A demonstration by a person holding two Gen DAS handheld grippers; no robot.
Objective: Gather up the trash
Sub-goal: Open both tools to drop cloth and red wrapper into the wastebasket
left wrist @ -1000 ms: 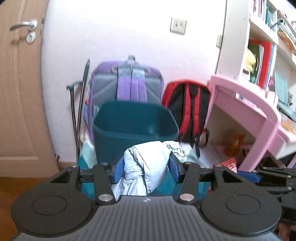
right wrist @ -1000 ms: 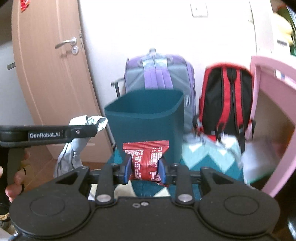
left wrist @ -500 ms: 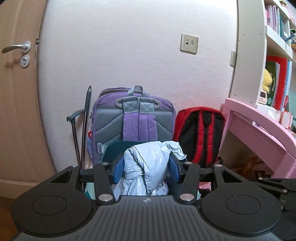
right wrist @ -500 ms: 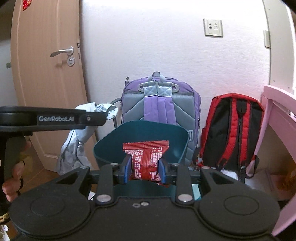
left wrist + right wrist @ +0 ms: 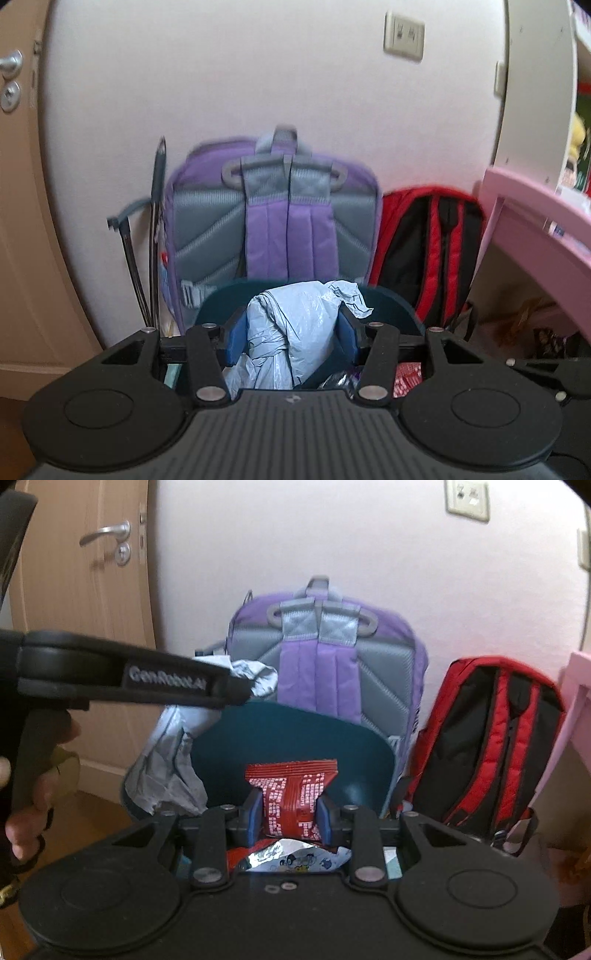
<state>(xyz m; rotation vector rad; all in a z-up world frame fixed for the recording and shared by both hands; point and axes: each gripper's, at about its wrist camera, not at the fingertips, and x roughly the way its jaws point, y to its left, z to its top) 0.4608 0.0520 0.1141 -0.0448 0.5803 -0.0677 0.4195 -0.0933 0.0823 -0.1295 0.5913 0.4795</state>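
Left wrist view: left tool [image 5: 291,334] is clamped on a crumpled grey plastic bag [image 5: 295,339], blue pads pressing it from both sides. The teal bin [image 5: 395,306] sits right behind and under the bag. A second ago the whole bin front was visible below the tool; now only the back rim shows above the pads, so the tool has come in close over the opening. Some wrappers show in the gap below the pads, probably already in the bin. Purple backpack [image 5: 273,218] and red backpack [image 5: 428,251] lean on the wall behind, pink desk [image 5: 535,221] to the right.

Right wrist view: right tool [image 5: 290,814] is closed on a red snack wrapper [image 5: 291,794], held upright between the pads. The bin's inner wall [image 5: 288,738] now fills the space behind the wrapper, where earlier the bin stood further off and lower. A foil wrapper [image 5: 295,853] lies just under the pads. The left tool crosses from the left with the bag hanging at the bin's left rim, partly outside it.

Read: both pieces are at the drop point. The wrapper is ready to release. I'd shift the bag right first, or it may slide down outside the rim.
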